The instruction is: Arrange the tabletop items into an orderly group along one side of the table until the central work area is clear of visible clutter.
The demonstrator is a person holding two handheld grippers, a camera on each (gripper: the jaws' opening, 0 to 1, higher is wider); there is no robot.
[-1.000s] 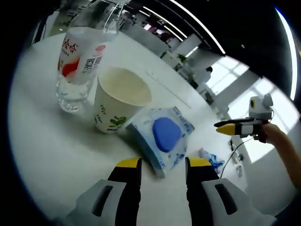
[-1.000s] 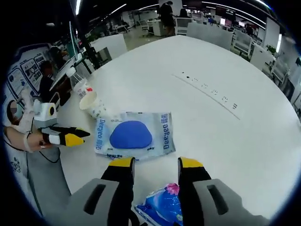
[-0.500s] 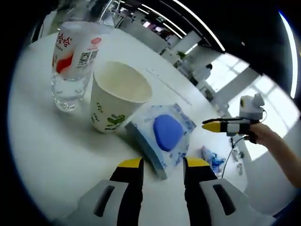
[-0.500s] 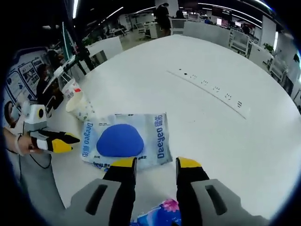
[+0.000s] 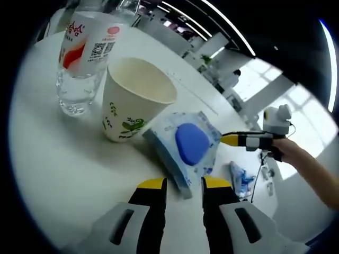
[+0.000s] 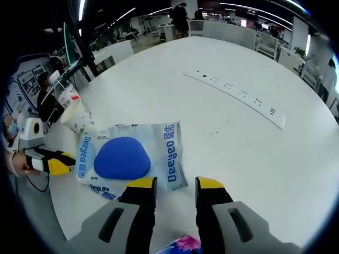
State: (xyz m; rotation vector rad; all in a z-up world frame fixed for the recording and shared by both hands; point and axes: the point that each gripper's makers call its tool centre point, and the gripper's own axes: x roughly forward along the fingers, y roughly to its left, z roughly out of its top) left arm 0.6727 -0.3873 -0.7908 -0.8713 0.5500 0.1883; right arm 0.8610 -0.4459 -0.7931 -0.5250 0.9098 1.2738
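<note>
left gripper (image 5: 183,185) closing in on wipes pack (image 5: 186,146), jaws narrower, probably not gripping | right gripper (image 6: 175,184) nearer, ajar, empty | pack next for tidying

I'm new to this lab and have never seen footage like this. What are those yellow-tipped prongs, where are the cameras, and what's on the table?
The prongs are the jaws of two hand-held grippers; a person holds one in each hand, and each carries a fisheye camera looking along its jaws. In the left gripper view, the left gripper stands open over the white table, close to a wet wipes pack that lies beside a paper cup and a water bottle. The right gripper comes in from the right there. In the right gripper view it is open too, its tips at the pack's edge. A power strip runs across the table. Nothing is held.
</note>
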